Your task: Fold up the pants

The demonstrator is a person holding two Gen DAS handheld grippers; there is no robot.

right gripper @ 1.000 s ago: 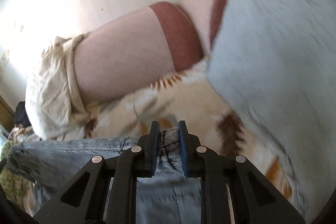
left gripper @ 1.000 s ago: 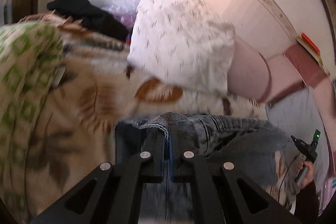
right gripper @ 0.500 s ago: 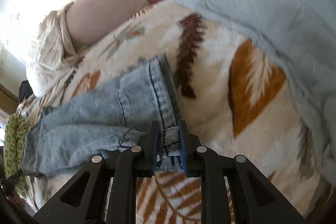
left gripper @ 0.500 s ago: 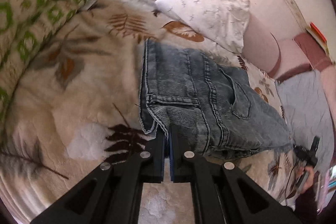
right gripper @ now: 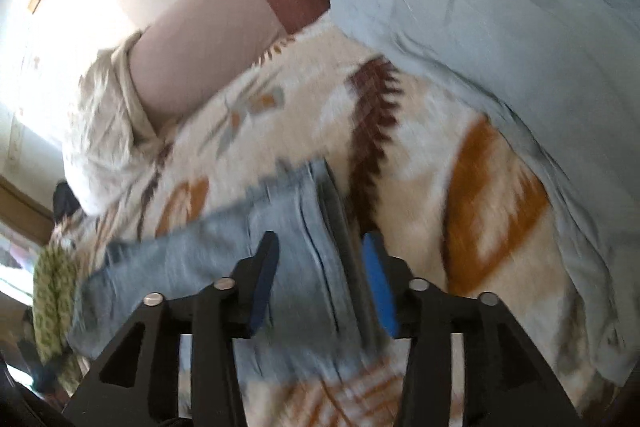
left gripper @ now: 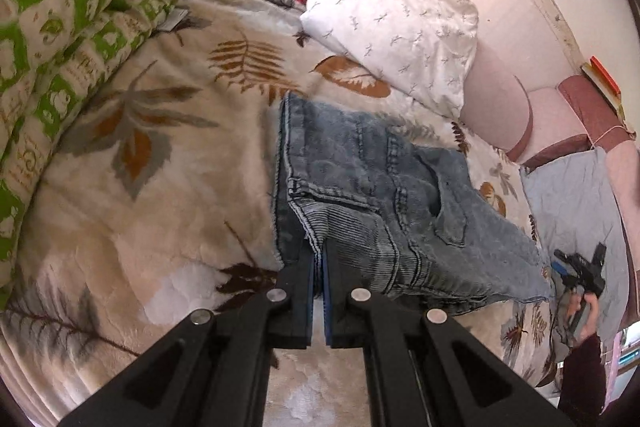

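The jeans [left gripper: 372,195] lie folded on the leaf-print blanket [left gripper: 132,211], below the white pillow [left gripper: 396,39] and right of the green quilt [left gripper: 68,19]. The left gripper [left gripper: 318,259] is clenched on the jeans' near corner, denim pinched between its jaws. The right gripper [right gripper: 320,279] stands released, jaws wide apart, straddling the jeans' [right gripper: 304,227] other end, near the blue sheet [right gripper: 500,19].

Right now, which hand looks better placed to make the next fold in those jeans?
Probably the left. The left gripper has its fingers shut on the jeans at the near edge, so it could lift that edge. The right gripper is open, with denim lying loose between its fingers.
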